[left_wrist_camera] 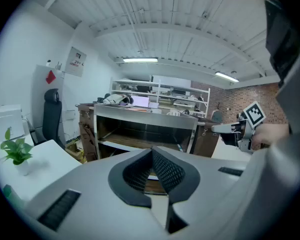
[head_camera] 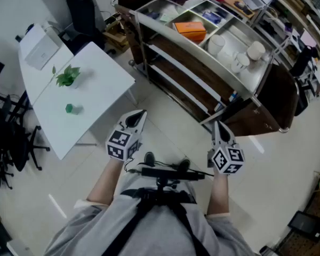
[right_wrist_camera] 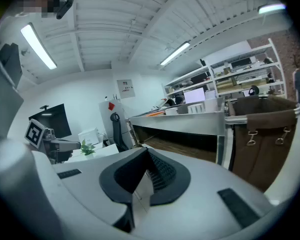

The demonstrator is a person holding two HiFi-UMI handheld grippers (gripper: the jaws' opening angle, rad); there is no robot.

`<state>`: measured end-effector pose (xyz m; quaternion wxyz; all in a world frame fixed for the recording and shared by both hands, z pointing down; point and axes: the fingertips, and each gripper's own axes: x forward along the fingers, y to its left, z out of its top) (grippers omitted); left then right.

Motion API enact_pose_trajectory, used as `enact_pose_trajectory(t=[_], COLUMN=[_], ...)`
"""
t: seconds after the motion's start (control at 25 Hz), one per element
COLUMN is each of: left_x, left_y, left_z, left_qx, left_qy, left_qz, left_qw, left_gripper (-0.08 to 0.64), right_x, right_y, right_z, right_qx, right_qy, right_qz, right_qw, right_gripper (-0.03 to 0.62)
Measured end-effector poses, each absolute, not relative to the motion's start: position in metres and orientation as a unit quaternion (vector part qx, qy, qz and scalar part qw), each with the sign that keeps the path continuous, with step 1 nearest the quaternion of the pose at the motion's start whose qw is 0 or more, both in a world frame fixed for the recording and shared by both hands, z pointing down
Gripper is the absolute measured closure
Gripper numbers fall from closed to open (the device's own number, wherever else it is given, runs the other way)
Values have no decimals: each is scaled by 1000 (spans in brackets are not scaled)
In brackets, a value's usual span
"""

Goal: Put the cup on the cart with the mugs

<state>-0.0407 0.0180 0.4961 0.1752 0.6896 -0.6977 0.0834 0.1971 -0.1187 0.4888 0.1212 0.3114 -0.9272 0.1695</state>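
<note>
On the white bench (head_camera: 98, 79), at about 9 o'clock from the left tongs (head_camera: 141, 115), sits a small green item (head_camera: 69, 109). I read it as the cup; too small to confirm. A potted plant (head_camera: 68, 76) stands near it, not touching.

Handling guess: light, rigid, probably plastic, so low breakage risk but easy to tip or squirt out. Pinch it across the body, mid-height.

Left tongs are pressed together with nothing between them. Same for the right tongs (head_camera: 216, 127). Both are well apart from the cup.

The cart (head_camera: 176, 57) is at 12–1 o'clock and its top tray is divided. White mugs (head_camera: 237, 63) sit in the right-hand bay, an orange box (head_camera: 191, 30) in a middle bay. The far bays hold mixed items I can't make out.
</note>
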Motion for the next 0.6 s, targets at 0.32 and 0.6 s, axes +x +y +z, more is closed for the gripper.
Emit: enact_pose_trajectory(t=[0.32,0.6], left_x=[-123,-181], left_y=[70,110], left_z=[502,511], left_qx=[663,603], left_qy=[-724,-772], left_qz=[68,65], left_qw=[177,193], left_gripper=[558,558], right_x=[80,-34], right_y=[-76,-43], right_z=[488,481], right_qx=[235,107], right_qy=[-953,-976], right_qz=[129,100], right_qw=[140,163], right_gripper=[584,584])
